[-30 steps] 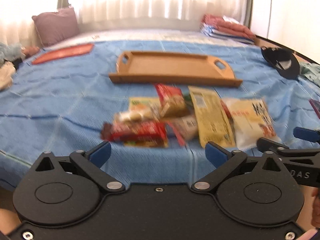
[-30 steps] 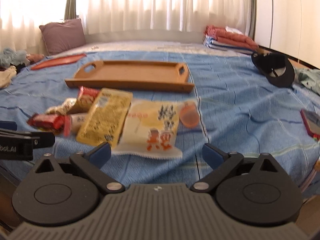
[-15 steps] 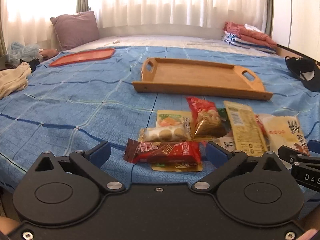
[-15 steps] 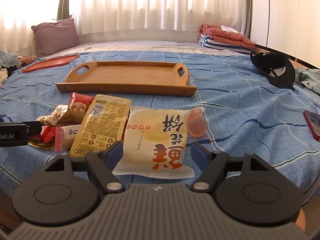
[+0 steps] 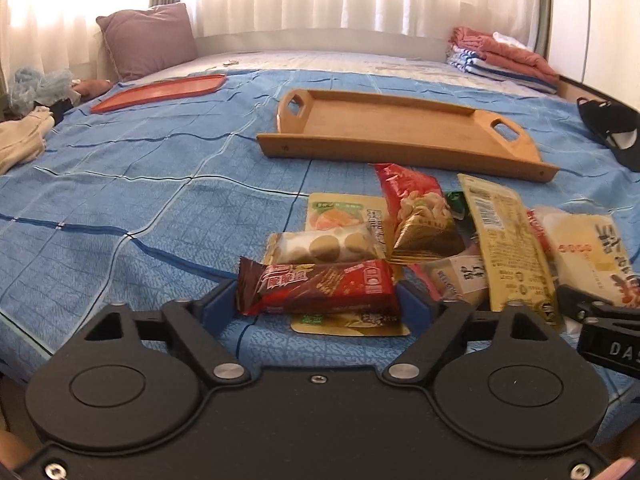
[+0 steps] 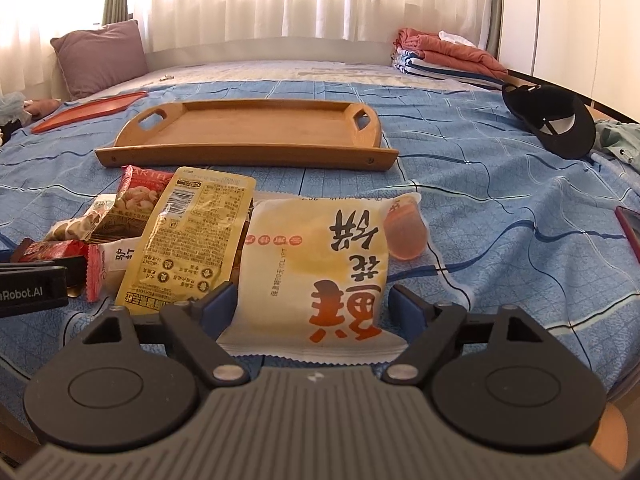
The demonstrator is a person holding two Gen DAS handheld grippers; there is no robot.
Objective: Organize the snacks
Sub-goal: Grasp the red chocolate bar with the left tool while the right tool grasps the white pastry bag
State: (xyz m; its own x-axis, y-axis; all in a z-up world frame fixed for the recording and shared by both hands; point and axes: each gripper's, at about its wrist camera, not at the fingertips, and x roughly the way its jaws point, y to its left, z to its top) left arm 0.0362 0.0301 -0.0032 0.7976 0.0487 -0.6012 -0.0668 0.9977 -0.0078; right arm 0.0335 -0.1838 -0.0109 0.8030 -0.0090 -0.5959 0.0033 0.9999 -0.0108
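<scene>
A heap of snacks lies on the blue bedspread in front of an empty wooden tray [image 5: 400,152] [image 6: 248,156]. My left gripper [image 5: 316,306] is low over the bed. Its jaws are closing, with a red-brown chocolate bar [image 5: 320,286] lengthwise between the blue pads, which stand at its two ends. Behind the bar are a biscuit pack [image 5: 324,244], a red nut bag [image 5: 416,212] and a yellow pouch [image 5: 508,248] [image 6: 192,240]. My right gripper [image 6: 312,308] straddles a yellow-white pack [image 6: 316,256]. Its jaws are opening slightly, and its right pad is clear of the pack. A pink jelly cup [image 6: 404,232] leans on the pack.
An orange tray [image 5: 160,90] and a purple pillow [image 5: 148,40] sit at the far left. Folded clothes [image 5: 500,56] are at the far right. A black cap [image 6: 552,124] and a red phone [image 6: 630,228] lie to the right on the bedspread.
Both grippers have come forward and down onto the snack heap. The left jaws narrowed around the chocolate bar. The right jaws narrowed around the yellow-white pack.
</scene>
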